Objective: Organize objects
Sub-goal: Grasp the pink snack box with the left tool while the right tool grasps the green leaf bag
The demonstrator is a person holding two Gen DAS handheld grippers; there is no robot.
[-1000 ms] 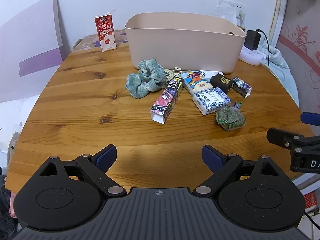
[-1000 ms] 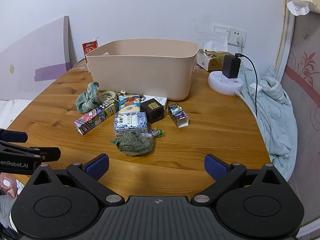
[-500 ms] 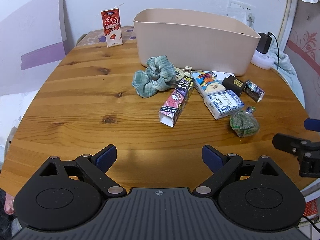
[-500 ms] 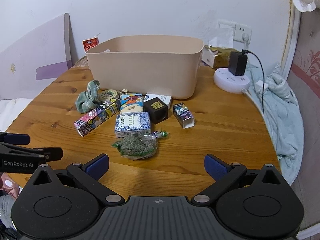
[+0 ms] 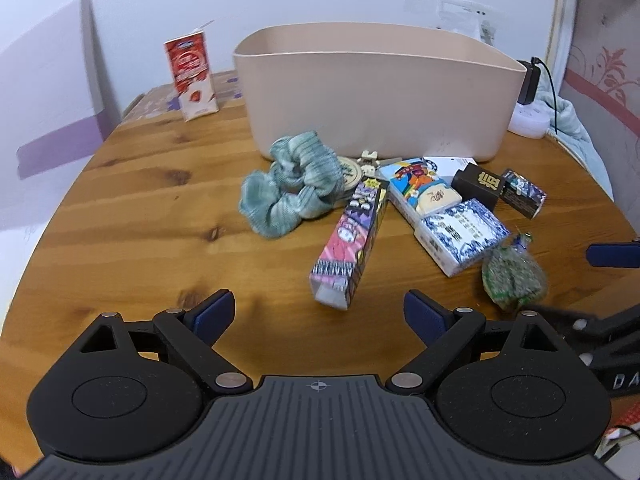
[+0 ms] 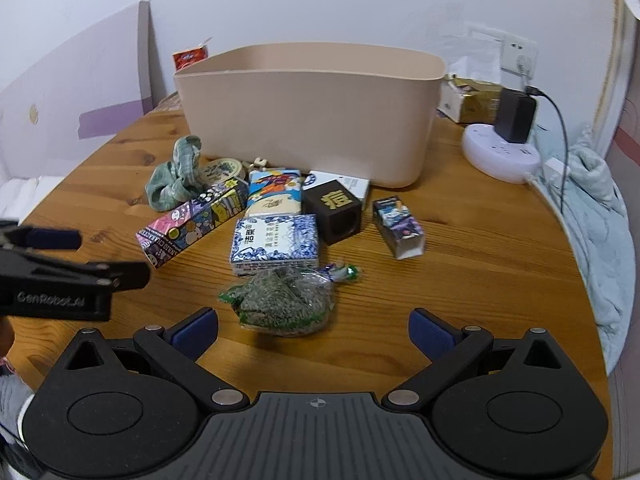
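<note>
Small items clustered on tabletop (image 6: 480, 248) just in front of beige bin (image 6: 312, 112): green scrunchie (image 5: 292, 188), long cartoon box (image 5: 352, 236), blue-white packet (image 6: 276, 242), black cube (image 6: 334, 210), green mesh pouch (image 6: 280, 302), probably a scrubber. Left hand-held gripper (image 5: 318, 312) wide open, empty, near the long box. Right hand-held gripper (image 6: 314, 330) wide open, empty, pouch just beyond its fingers.

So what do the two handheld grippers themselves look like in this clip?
Both look identical: matte black linkage bodies with two round discs, silver pivot pins, a ribbed grey centre plate with a crosshair mark, and dark blue finger pads. The left gripper shows white "GenRobot.AI" lettering seen from the right wrist view; the right gripper shows "DA".
</note>
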